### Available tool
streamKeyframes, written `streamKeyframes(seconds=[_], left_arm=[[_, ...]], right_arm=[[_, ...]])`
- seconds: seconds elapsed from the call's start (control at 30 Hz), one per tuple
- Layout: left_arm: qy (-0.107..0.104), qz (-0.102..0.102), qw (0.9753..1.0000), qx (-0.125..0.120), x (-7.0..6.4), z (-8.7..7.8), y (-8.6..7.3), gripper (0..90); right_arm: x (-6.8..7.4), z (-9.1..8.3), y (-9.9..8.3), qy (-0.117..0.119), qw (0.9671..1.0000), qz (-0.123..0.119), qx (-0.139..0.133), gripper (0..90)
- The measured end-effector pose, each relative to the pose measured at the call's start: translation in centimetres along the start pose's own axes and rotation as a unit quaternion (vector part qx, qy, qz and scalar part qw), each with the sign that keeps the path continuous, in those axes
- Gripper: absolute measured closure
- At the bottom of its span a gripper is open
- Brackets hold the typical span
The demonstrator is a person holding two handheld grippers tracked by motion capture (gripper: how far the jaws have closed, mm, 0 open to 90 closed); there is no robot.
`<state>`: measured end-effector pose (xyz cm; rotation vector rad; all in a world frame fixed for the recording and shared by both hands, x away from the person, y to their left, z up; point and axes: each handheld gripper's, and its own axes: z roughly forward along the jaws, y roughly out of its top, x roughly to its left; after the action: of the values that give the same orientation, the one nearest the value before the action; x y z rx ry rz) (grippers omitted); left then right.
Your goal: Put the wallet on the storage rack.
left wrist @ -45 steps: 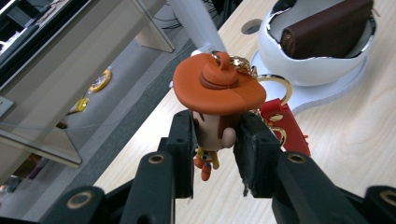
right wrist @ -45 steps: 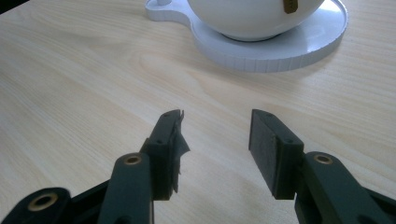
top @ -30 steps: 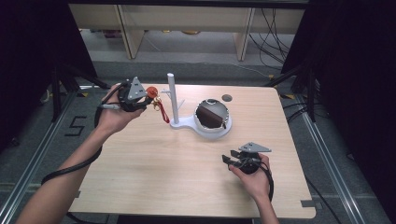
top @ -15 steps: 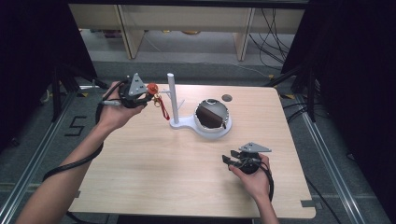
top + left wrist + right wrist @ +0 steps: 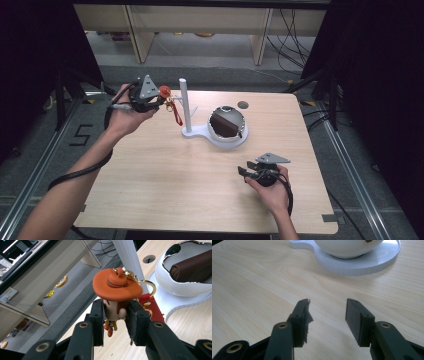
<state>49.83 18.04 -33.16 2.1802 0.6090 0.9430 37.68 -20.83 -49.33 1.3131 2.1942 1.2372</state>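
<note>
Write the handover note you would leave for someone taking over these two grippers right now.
Left gripper: shut on the cowboy figure keychain, held in the air beside the white post; its gold ring and red strap hang free.
Right gripper: jaws open, holding nothing, low over the table.
The white bowl holds a brown pouch.
Done: keychain gripped.
Left: probably hanging it on the post's hook.

Left gripper (image 5: pixel 159 98) holds the keychain (image 5: pixel 169 102) beside the white post (image 5: pixel 185 106).
</note>
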Motion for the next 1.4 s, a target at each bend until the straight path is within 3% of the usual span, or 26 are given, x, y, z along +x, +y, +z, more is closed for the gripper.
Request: streamKeyframes(seconds=[0.2, 0.33, 0.4, 0.5, 0.73, 1.4], left_arm=[[-0.001, -0.002, 1.0, 0.002, 0.1, 0.4, 0.1, 67.9], [-0.003, -0.004, 1.0, 0.007, 0.1, 0.7, 0.1, 67.9], [-0.001, -0.008, 0.9999, 0.007, 0.1, 0.9, 0.0, 67.9], [-0.002, -0.012, 0.9999, 0.008, 0.2, 1.1, 0.0, 67.9], [-0.004, -0.017, 0.9998, 0.011, 0.2, 1.5, -0.2, 67.8], [-0.014, -0.033, 0.9989, 0.03, 0.1, 2.9, -1.1, 67.6]], right_arm=[[0.2, 0.0, -0.1, 0.0, 0.9999, 0.01, 0.006, 54.5], [-0.1, 0.2, -0.1, 0.007, 1.0, -0.003, 0.002, 54.3], [0.0, 0.1, -0.1, -0.001, 1.0, -0.004, 0.007, 54.2], [0.3, 0.0, -0.1, -0.001, 0.9999, 0.01, 0.014, 54.2], [0.0, 0.1, -0.1, -0.002, 0.9999, -0.008, 0.009, 54.1], [0.0, 0.3, -0.3, 0.003, 0.9999, -0.009, 0.003, 53.8]])
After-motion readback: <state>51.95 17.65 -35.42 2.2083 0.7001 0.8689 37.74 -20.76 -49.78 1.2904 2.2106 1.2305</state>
